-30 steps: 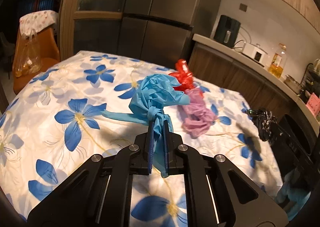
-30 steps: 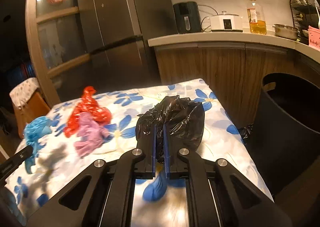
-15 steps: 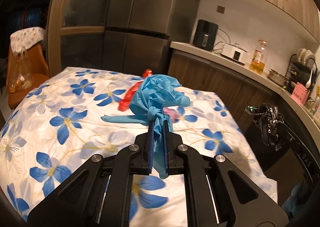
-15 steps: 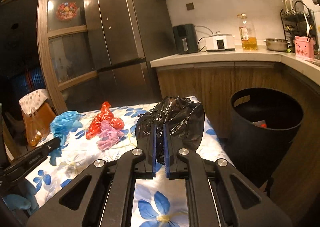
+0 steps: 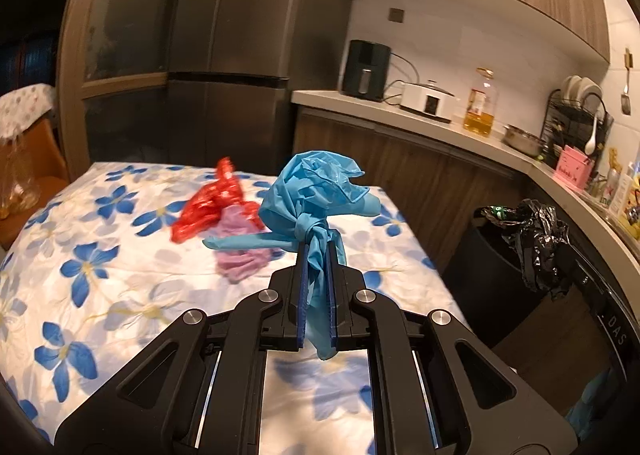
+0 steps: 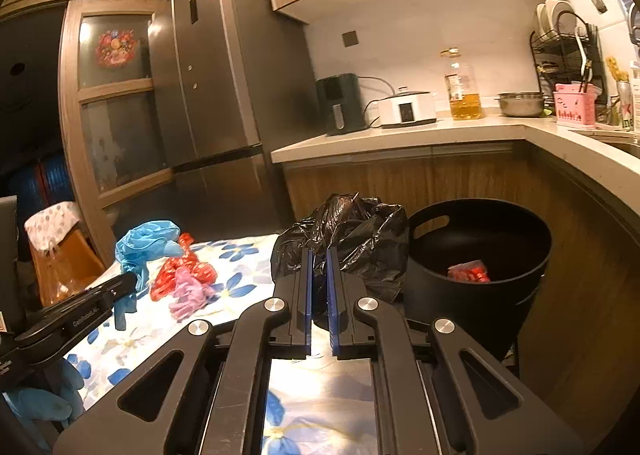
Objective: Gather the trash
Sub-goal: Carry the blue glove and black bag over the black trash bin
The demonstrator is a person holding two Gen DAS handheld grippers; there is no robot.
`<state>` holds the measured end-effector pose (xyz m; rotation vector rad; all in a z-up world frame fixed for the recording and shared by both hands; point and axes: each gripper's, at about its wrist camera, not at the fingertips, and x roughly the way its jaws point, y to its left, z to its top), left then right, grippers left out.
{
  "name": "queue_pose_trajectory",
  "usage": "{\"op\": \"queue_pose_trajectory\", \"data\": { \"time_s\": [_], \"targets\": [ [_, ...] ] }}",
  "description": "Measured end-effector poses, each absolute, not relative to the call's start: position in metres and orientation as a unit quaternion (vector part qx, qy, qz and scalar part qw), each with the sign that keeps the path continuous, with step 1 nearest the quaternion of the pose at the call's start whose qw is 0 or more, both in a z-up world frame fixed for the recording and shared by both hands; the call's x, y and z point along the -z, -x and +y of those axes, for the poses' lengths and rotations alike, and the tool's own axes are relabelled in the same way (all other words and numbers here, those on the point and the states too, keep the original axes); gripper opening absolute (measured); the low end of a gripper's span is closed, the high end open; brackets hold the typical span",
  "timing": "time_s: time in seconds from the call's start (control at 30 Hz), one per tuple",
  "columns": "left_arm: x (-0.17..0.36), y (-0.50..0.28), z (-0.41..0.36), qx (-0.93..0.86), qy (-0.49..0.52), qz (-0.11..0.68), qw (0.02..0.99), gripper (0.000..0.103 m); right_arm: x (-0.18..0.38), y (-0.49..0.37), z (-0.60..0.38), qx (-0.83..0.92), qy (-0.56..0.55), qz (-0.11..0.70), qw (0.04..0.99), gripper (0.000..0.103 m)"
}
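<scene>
My left gripper point(image 5: 318, 251) is shut on a knotted blue plastic bag point(image 5: 316, 191) and holds it above the flowered table point(image 5: 100, 255); the bag also shows in the right wrist view point(image 6: 144, 241). My right gripper point(image 6: 318, 255) is shut on a crumpled black plastic bag point(image 6: 348, 231), raised beside the black bin point(image 6: 480, 255); the black bag also shows in the left wrist view point(image 5: 532, 231). A red bag point(image 5: 208, 203) and a pink bag point(image 5: 240, 251) lie on the table.
The black bin stands off the table's right end and holds a red wrapper point(image 6: 468, 271). A kitchen counter point(image 6: 400, 135) with appliances and an oil bottle point(image 6: 464, 91) runs behind. A fridge point(image 6: 216, 95) stands at the back. An orange chair point(image 5: 28, 175) is at the left.
Both grippers have risen and swung right with their bags. The black bag now sits close to the bin, and the bin's inside has come into view.
</scene>
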<state>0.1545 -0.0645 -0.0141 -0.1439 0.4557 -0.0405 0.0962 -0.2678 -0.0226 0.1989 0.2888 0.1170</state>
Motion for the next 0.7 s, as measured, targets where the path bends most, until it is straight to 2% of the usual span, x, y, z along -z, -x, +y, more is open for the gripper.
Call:
{"op": "queue_pose_trajectory", "data": {
  "time_s": [0.7],
  "targets": [
    [-0.009,-0.202,-0.196,0.142,0.030,0.191,0.971,0.007,0.012,-0.104,-0.364,0.058,-0.110,0.101,0.987,0.007]
  ]
}}
